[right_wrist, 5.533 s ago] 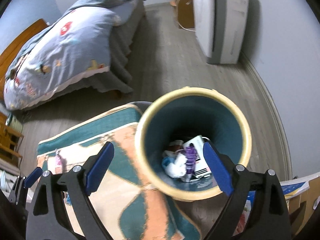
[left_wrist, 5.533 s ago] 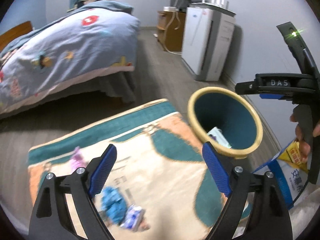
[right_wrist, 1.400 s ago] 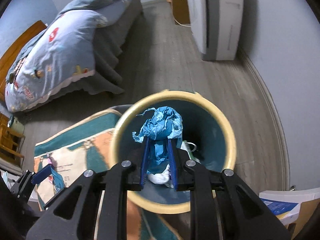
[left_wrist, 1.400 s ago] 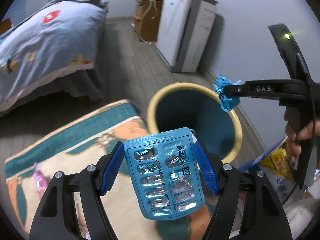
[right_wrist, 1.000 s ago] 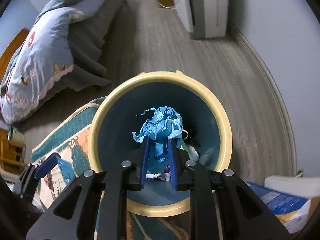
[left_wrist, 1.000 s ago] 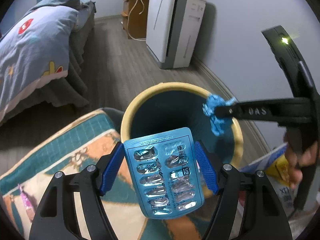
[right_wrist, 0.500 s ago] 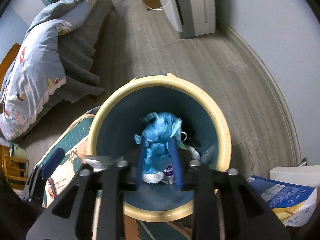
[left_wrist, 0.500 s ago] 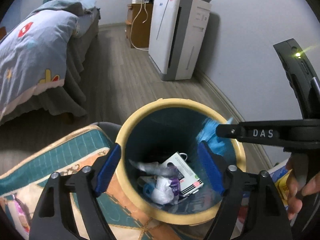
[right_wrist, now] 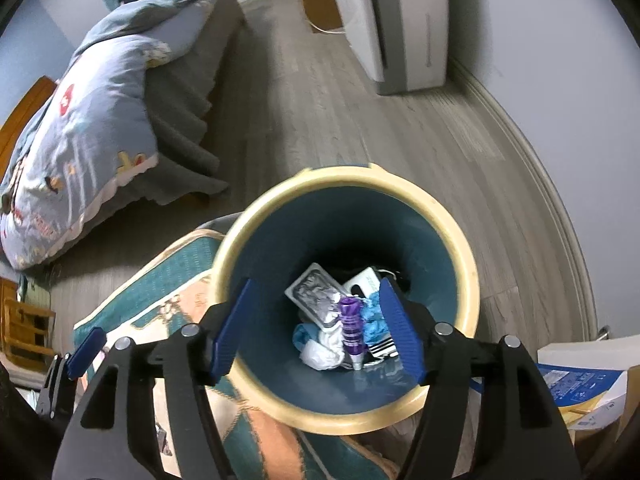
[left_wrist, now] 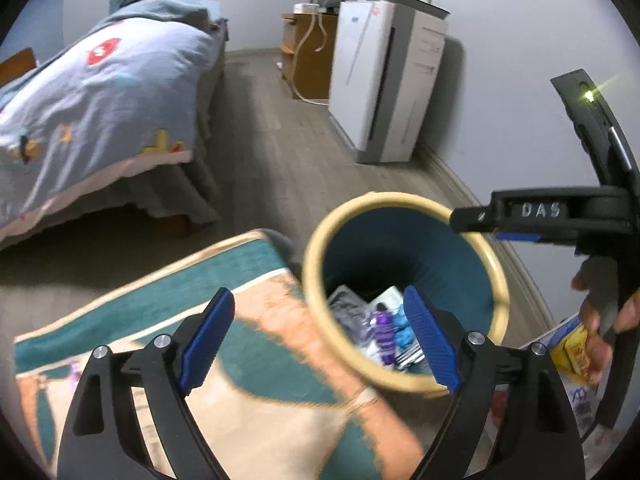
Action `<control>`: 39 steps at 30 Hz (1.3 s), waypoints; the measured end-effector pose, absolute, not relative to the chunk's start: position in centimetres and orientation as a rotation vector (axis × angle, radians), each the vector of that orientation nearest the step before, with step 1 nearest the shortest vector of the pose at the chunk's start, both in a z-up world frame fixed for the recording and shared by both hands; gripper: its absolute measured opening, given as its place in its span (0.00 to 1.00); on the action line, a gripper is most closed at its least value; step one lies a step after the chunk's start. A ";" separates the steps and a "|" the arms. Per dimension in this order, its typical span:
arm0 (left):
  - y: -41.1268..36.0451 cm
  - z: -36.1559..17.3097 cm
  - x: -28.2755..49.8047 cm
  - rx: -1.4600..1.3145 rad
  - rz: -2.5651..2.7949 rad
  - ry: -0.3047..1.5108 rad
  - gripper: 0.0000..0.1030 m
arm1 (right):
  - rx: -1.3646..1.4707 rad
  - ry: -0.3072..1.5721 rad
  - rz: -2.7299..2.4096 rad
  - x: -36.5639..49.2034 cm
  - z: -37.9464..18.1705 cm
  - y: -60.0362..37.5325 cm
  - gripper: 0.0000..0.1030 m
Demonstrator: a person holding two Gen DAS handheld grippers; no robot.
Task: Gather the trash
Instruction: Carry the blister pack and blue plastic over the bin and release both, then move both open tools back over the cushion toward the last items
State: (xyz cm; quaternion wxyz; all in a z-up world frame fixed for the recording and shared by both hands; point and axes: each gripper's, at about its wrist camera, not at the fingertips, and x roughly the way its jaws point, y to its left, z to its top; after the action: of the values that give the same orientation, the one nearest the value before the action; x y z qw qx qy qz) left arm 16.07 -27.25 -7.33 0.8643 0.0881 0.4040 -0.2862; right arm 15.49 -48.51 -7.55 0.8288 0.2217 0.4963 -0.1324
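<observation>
A bin with a yellow rim (left_wrist: 400, 198) (right_wrist: 340, 174) and teal inside stands at the rug's corner. In it lie a silver blister pack (right_wrist: 316, 292) (left_wrist: 348, 312), a crumpled blue wad (right_wrist: 372, 316) (left_wrist: 400, 328), a purple tube (right_wrist: 350, 332), a white wad (right_wrist: 322, 354) and a white box (right_wrist: 366, 280). My left gripper (left_wrist: 320, 336) hangs over the bin's near-left edge, jaws opening, nothing between them. My right gripper (right_wrist: 316, 320) is above the bin's mouth, jaws opening and empty. It also reaches in from the right in the left wrist view, and a hand (left_wrist: 600, 312) holds it.
A patterned teal and orange rug (left_wrist: 248, 360) lies left of the bin, with a small purple wrapper (left_wrist: 74, 368) on it. Beyond are a bed (left_wrist: 100, 92), a white air purifier (left_wrist: 384, 88) and a wooden cabinet (left_wrist: 304, 56). Boxes and papers (right_wrist: 580, 380) sit right of the bin by the wall.
The left gripper let go of the blister pack and the right gripper let go of the blue wad; both now lie in the bin. The left gripper swung left toward the rug.
</observation>
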 end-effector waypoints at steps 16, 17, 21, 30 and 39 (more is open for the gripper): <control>-10.9 -4.4 13.4 0.201 -0.367 0.824 0.85 | 0.366 1.049 -0.119 16.9 -4.7 -38.0 0.77; -9.9 -4.4 13.2 0.188 -0.354 0.823 0.85 | 0.356 1.052 -0.111 16.9 -4.7 -37.3 0.77; -6.2 -4.3 12.4 0.149 -0.304 0.824 0.85 | 0.322 1.073 -0.052 16.7 -5.1 -33.3 0.78; 1.2 -4.7 11.4 0.074 -0.199 0.839 0.85 | 0.266 1.193 0.046 15.0 -9.1 -24.7 0.79; 4.6 -5.5 11.4 0.062 -0.152 0.868 0.85 | 0.249 1.325 0.076 13.6 -14.4 -19.4 0.79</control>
State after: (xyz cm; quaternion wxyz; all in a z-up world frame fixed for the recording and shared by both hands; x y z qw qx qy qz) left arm 11.39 4.57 -5.50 0.9041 0.0298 0.4199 -0.0736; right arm 13.63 -19.36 -14.39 0.7805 0.1153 0.6134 0.0352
